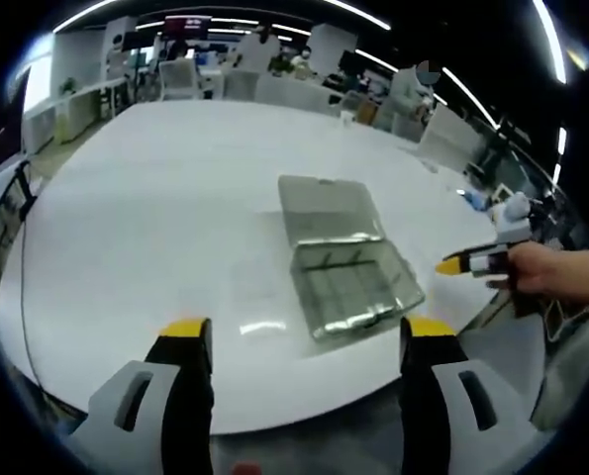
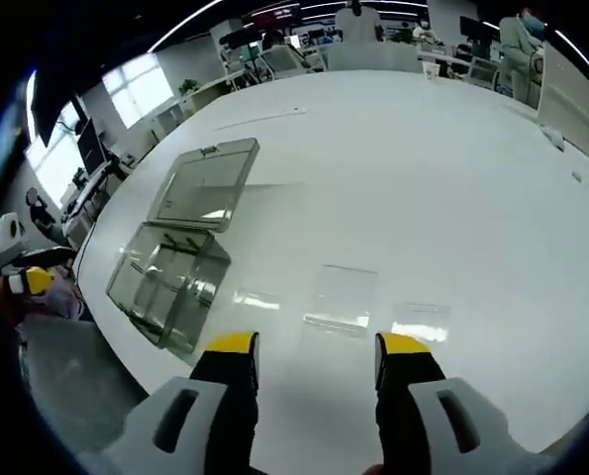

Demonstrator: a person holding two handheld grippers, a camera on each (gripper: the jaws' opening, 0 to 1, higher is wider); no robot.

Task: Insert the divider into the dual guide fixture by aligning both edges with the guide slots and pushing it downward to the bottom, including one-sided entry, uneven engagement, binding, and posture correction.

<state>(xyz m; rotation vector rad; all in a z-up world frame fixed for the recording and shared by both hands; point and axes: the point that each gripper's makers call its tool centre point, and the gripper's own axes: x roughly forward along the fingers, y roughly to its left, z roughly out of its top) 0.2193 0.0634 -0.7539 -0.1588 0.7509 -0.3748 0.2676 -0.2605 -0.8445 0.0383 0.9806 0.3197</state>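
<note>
Two grippers are held above a white desk [image 1: 155, 228], each with its yellow-tipped jaws spread and nothing between them. In the left gripper view, the left gripper [image 1: 307, 341] is seen short of a clear plastic fixture [image 1: 353, 287] with its lid laid open behind it. In the right gripper view, the right gripper [image 2: 316, 358] is seen just short of a flat transparent divider [image 2: 342, 295] lying on the desk, with the fixture well apart to the left. A hand [image 1: 551, 272] is seen at the right of the left gripper view.
</note>
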